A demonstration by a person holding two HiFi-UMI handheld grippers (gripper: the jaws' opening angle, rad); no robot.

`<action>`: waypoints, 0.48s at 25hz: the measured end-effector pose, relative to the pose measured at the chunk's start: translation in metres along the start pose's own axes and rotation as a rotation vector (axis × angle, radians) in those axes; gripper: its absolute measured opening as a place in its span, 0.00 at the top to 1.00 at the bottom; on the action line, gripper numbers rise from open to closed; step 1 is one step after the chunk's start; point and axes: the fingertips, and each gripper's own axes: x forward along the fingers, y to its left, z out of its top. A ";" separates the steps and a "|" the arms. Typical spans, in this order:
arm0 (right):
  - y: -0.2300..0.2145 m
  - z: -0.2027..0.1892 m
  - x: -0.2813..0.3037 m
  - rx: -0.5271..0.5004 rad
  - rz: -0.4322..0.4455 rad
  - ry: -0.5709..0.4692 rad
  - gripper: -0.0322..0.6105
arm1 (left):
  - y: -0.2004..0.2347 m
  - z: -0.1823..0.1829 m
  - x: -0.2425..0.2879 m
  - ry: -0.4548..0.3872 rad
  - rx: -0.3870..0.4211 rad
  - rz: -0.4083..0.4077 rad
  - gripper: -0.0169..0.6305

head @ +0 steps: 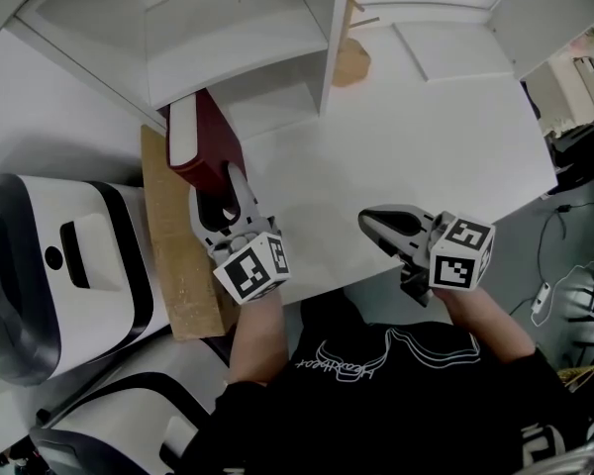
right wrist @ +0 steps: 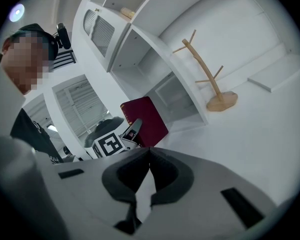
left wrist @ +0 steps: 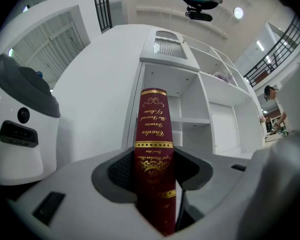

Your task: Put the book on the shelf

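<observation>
A dark red book [head: 203,146] with gold lettering on its spine [left wrist: 154,144] stands upright at the table's left. It sits just in front of the lower compartments of the white shelf unit [head: 247,28]. My left gripper [head: 218,194] is shut on the book's near edge, one pad on each cover. In the left gripper view the shelf's open compartments [left wrist: 190,101] lie straight behind the spine. My right gripper [head: 371,223] hovers over the table's front edge, its jaws together with nothing between them. From the right gripper view [right wrist: 149,151] the book [right wrist: 146,119] and the left gripper [right wrist: 115,141] show at the left.
A large white and black machine [head: 49,265] stands left of the table. A brown board [head: 178,265] runs along the table's left edge. A small wooden branch stand [head: 351,59] sits by the shelf's right upright. The white tabletop [head: 426,137] stretches to the right.
</observation>
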 end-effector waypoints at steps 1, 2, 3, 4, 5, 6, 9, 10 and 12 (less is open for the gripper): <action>-0.001 -0.002 -0.001 0.000 -0.003 0.000 0.94 | 0.000 0.001 -0.001 -0.008 -0.005 0.001 0.65; -0.001 -0.003 -0.001 0.001 -0.005 0.000 0.94 | 0.000 0.001 -0.001 -0.016 -0.011 0.002 0.65; -0.002 -0.005 -0.002 0.001 -0.007 0.002 0.94 | 0.000 0.000 -0.002 -0.023 -0.015 0.003 0.65; -0.002 -0.007 -0.003 0.002 -0.010 0.004 0.94 | -0.001 -0.001 -0.002 -0.026 -0.015 0.004 0.65; -0.002 -0.009 -0.004 0.002 -0.012 0.006 0.94 | -0.001 -0.001 -0.002 -0.028 -0.012 0.007 0.65; -0.003 -0.010 -0.005 0.003 -0.013 0.007 0.94 | -0.001 -0.002 -0.002 -0.033 -0.011 0.011 0.65; -0.004 -0.012 -0.005 0.002 -0.012 0.007 0.94 | -0.001 -0.002 -0.002 -0.048 -0.004 0.016 0.65; -0.004 -0.013 -0.005 0.002 -0.013 0.008 0.94 | -0.001 -0.003 -0.002 -0.048 0.005 0.012 0.65; -0.006 -0.014 -0.006 0.002 -0.018 0.014 0.94 | -0.002 -0.005 -0.002 -0.046 0.020 0.008 0.65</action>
